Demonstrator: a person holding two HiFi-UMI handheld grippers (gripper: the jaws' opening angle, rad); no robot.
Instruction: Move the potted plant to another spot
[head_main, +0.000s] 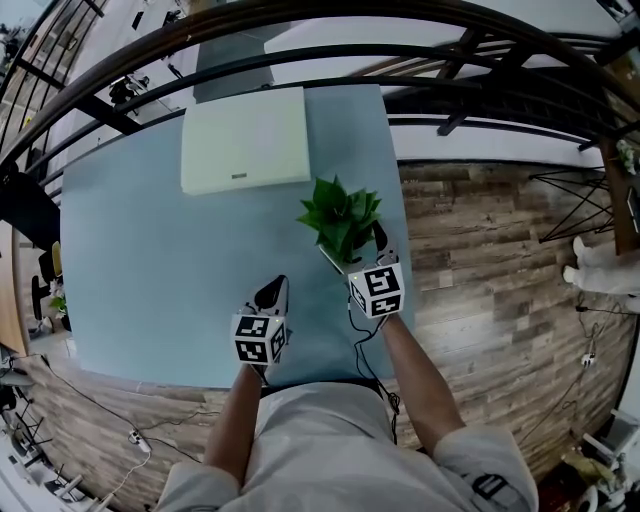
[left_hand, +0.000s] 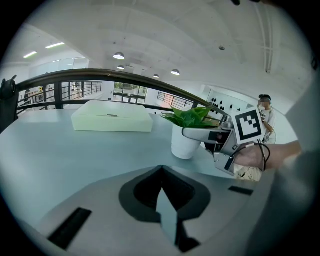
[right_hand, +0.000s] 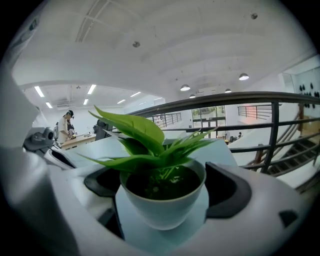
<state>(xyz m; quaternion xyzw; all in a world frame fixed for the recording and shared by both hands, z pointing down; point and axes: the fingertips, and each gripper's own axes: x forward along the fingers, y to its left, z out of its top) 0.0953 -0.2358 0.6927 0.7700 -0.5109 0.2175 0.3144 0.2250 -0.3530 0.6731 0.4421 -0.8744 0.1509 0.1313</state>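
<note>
**Item: potted plant, clamped at the table's near right edge**

Nearest me, the left gripper (head_main: 274, 293) hangs over the pale blue table (head_main: 150, 280), its jaws pressed together with nothing between them. Just to its right, the right gripper (right_hand: 164, 194) has its jaws spread around the potted plant (head_main: 342, 220), a dark pad against the white pot wall on either side. In the left gripper view, the pot's base looks to be on the table top. The plant is close to the table's right edge, with plank flooring (head_main: 480, 260) beyond that edge. Further back, well apart from the plant, I log a flat white box (head_main: 245, 140) lying on the table. Furthest, a dark railing (right_hand: 235, 98) curves behind the table.
</note>
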